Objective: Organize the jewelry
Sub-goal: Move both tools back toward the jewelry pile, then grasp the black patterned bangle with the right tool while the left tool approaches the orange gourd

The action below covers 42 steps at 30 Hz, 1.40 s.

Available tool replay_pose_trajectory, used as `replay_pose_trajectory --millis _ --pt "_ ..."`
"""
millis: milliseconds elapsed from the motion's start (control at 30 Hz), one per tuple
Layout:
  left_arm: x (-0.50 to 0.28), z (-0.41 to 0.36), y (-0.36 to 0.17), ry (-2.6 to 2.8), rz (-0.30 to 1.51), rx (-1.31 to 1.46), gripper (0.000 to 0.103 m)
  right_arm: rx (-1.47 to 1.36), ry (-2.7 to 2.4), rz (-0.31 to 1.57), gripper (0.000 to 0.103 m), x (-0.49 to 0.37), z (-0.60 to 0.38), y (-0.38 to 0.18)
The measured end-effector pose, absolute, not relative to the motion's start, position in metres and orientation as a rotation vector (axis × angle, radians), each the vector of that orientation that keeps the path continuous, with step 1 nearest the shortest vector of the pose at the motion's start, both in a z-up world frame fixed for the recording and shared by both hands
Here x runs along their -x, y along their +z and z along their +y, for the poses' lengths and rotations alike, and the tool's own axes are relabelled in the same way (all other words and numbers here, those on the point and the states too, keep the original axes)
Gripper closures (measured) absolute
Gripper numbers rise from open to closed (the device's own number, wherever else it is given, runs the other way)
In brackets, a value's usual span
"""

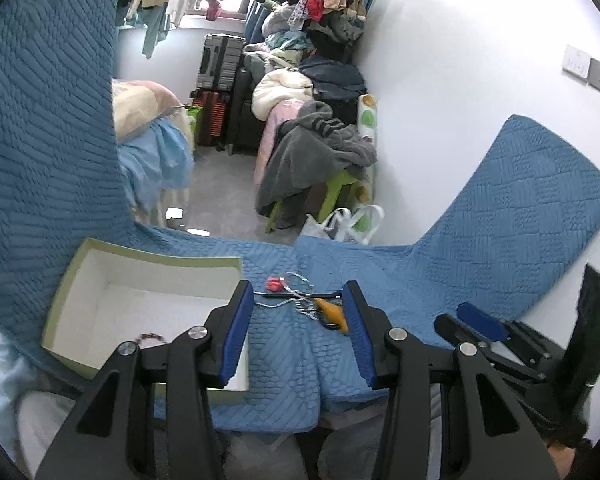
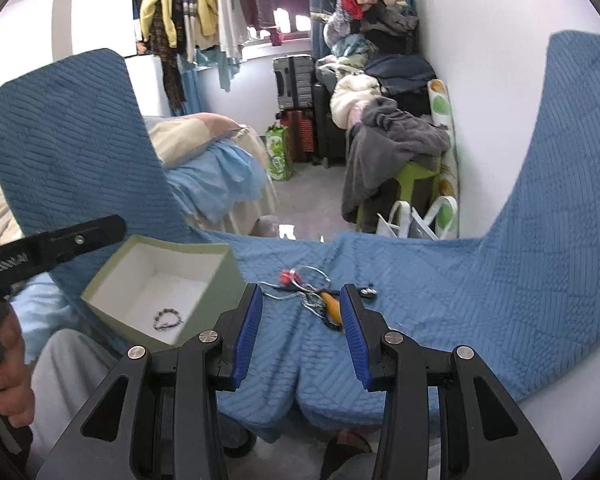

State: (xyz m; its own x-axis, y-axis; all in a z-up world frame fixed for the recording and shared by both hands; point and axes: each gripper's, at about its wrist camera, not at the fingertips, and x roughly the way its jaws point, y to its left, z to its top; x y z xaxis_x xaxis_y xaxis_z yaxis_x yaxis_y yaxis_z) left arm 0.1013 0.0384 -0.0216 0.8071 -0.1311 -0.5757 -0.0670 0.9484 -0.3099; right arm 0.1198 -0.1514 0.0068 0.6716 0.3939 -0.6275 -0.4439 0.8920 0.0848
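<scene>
A small heap of jewelry lies on the blue quilted cover (image 1: 440, 272): a red bead piece (image 1: 275, 283), a silver hoop (image 2: 314, 274), a thin chain (image 1: 280, 303) and an orange pendant (image 1: 334, 314). To its left stands an open green box (image 1: 72, 280) with a white inside, and a dark beaded bracelet (image 2: 167, 318) lies in it. My left gripper (image 1: 297, 288) hovers open just short of the heap, with nothing between its blue pads (image 1: 236, 336). My right gripper (image 2: 301, 292) is open too, its tips just before the orange pendant (image 2: 334, 306).
The cover's front edge drops off under both grippers. A hand (image 2: 4, 356) holds the left gripper's handle at the left. Beyond are a bed (image 2: 220, 168), suitcases (image 1: 220, 64), a clothes-laden green stool (image 1: 332, 192) and white bags (image 1: 352, 220) by the wall.
</scene>
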Motion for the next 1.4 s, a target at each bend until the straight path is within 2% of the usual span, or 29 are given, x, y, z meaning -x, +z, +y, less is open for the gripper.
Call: replay_pose_trajectory --millis 467,933,1067,1267,1400 --pt "-0.133 0.004 -0.077 -0.094 0.754 0.360 0.056 0.021 0.441 0.754 0.065 -0.127 -0.189 -0.053" --pt "-0.181 -0.023 -0.129 -0.123 0.839 0.431 0.056 -0.042 0.533 0.871 0.065 -0.209 -0.200 -0.095" --pt "-0.196 -0.030 -0.150 -0.128 0.883 0.439 0.056 -0.133 0.591 0.951 0.073 -0.243 -0.202 -0.115" --pt "-0.214 -0.037 -0.183 -0.143 0.955 0.490 0.056 -0.206 0.680 1.047 0.074 -0.275 -0.192 -0.138" --pt "-0.219 -0.037 -0.195 -0.149 0.932 0.546 0.057 -0.189 0.683 1.077 0.077 -0.287 -0.182 -0.151"
